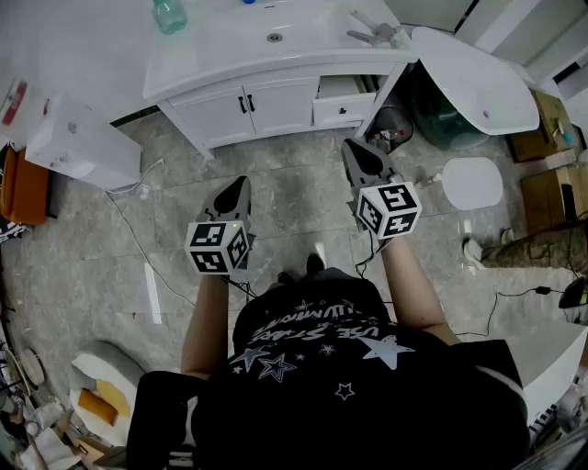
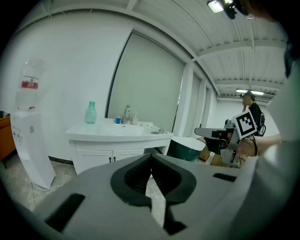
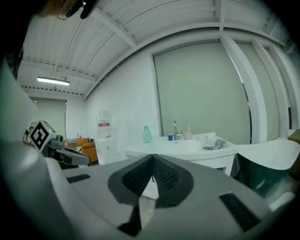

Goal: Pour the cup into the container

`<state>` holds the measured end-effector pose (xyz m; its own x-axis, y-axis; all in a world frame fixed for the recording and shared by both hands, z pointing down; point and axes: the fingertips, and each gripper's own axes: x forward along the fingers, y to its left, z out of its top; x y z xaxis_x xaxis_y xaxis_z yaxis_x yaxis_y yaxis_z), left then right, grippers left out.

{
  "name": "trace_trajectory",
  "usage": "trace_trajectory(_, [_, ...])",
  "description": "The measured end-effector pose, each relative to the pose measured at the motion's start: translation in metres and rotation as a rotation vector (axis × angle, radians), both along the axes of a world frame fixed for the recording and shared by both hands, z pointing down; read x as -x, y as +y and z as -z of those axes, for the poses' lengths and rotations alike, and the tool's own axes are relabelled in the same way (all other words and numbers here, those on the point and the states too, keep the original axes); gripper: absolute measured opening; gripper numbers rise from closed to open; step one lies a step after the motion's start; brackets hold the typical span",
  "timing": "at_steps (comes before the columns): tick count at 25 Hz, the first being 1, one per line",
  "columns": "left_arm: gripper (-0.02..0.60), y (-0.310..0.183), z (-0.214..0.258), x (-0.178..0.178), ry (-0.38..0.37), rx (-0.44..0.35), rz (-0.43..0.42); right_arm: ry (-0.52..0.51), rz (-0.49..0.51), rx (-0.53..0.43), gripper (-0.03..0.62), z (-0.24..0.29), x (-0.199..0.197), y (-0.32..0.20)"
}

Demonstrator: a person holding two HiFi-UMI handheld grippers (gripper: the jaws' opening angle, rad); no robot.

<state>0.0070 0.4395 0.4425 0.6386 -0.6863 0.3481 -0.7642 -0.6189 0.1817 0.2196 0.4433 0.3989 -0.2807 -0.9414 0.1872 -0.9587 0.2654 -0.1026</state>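
Note:
A small blue cup [image 2: 118, 120] stands on the white vanity counter [image 1: 230, 55] beside the faucet [image 2: 126, 114]; it also shows far off as the blue cup [image 3: 170, 138]. A green bottle [image 1: 170, 14] stands at the counter's left end. The sink basin [image 1: 274, 35] is set into the counter. My left gripper [image 1: 241, 186] and my right gripper [image 1: 354, 147] hang side by side above the floor, well short of the vanity. Both point at it. The left gripper [image 2: 151, 159] has its jaws together with nothing between them, and so does the right gripper [image 3: 153, 161].
A water dispenser [image 1: 78, 142] stands left of the vanity. One vanity drawer [image 1: 342, 101] is pulled open. A white tub with a dark green side [image 1: 478, 83] is at the right, with cardboard boxes [image 1: 547, 138] beyond it. Cables [image 1: 138, 239] run over the tiled floor.

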Motion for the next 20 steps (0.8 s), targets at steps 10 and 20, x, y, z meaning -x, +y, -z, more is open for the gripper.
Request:
trace_trajectory(10, [0.011, -0.010, 0.002, -0.016, -0.014, -0.009, 0.012, -0.005, 0.018, 0.003, 0.006, -0.005, -0.012, -0.012])
trace_trajectory(20, [0.011, -0.011, 0.002, -0.017, -0.025, -0.029, 0.100, -0.046, 0.032, 0.002, 0.008, -0.018, -0.026, -0.029])
